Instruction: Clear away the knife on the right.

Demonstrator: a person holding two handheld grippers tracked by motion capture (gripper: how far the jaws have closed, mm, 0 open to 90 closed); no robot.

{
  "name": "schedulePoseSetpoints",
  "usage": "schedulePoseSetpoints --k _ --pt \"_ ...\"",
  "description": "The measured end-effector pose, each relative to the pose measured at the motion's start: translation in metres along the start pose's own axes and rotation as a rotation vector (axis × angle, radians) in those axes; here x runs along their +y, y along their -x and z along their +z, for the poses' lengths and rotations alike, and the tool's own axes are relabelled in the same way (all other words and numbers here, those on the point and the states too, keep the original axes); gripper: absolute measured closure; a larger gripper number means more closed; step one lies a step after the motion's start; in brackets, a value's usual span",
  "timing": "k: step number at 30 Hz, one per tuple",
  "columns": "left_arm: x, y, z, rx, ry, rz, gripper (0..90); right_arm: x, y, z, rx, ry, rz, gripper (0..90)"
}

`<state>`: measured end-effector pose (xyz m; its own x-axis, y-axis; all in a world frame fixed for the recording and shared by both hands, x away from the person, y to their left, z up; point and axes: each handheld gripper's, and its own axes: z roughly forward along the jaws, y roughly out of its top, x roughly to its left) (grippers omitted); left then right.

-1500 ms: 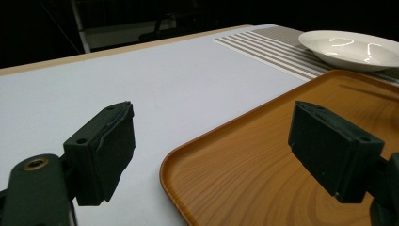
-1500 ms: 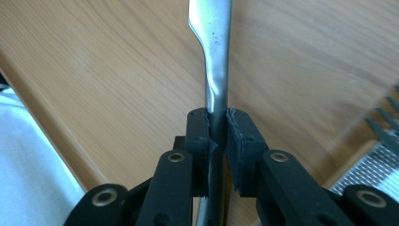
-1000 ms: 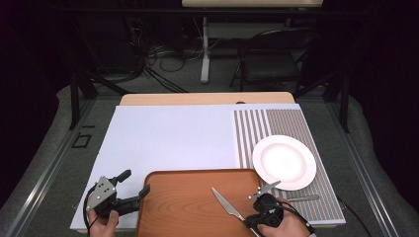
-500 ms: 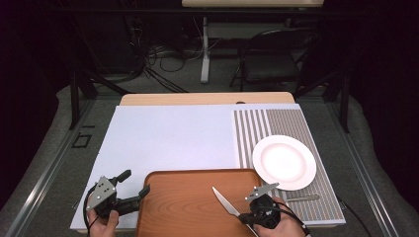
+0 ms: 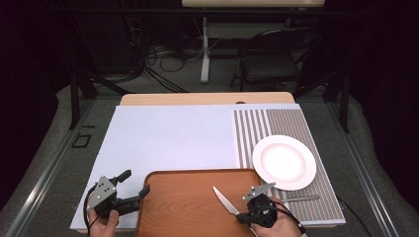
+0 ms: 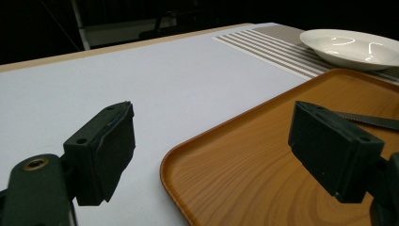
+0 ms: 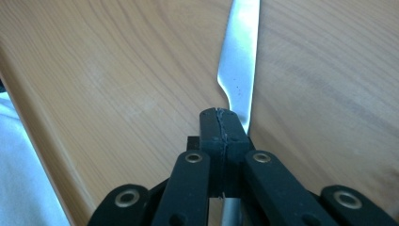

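Jaws of the right gripper are pressing together on the knife, having just been closing on it; in the right gripper view the two black pads are meeting with the knife's neck caught at their right edge and the silver blade running away from them over the wood grain. In the high view the right gripper is sitting low over the near right part of the tray, a hand wrapping it from below, and the knife is lying on the tray with its tip pointing up and left, toward the tray's middle. Just beyond the tray's right end the white plate is resting on the striped mat, and a thin piece of cutlery is lying on the mat between plate and hand — too small to tell which kind. The left gripper is hanging by the tray's near left corner, its jaws standing wide apart with nothing between them — one pad over the pale table, the other over the tray.
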<state>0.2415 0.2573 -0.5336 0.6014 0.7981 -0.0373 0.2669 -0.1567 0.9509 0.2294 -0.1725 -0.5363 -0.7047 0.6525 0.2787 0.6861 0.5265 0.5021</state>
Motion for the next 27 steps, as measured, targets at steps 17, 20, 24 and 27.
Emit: schedulePoseSetpoints --k 17,20,24,27 --pt "0.0 -0.001 -0.001 0.006 0.004 -0.005 15.3 -0.011 0.011 -0.007 -0.022 -0.015 0.043 90.0" --pt "0.0 -0.001 -0.001 0.007 0.004 -0.003 15.3 -0.014 0.014 -0.01 -0.024 -0.014 0.055 90.0" --pt "0.0 0.0 -0.001 0.008 0.004 -0.002 15.3 -0.018 0.017 -0.014 -0.023 -0.016 0.071 90.0" --pt "0.0 0.0 -0.002 0.01 0.003 -0.003 15.3 -0.02 0.019 -0.015 -0.025 -0.02 0.075 90.0"
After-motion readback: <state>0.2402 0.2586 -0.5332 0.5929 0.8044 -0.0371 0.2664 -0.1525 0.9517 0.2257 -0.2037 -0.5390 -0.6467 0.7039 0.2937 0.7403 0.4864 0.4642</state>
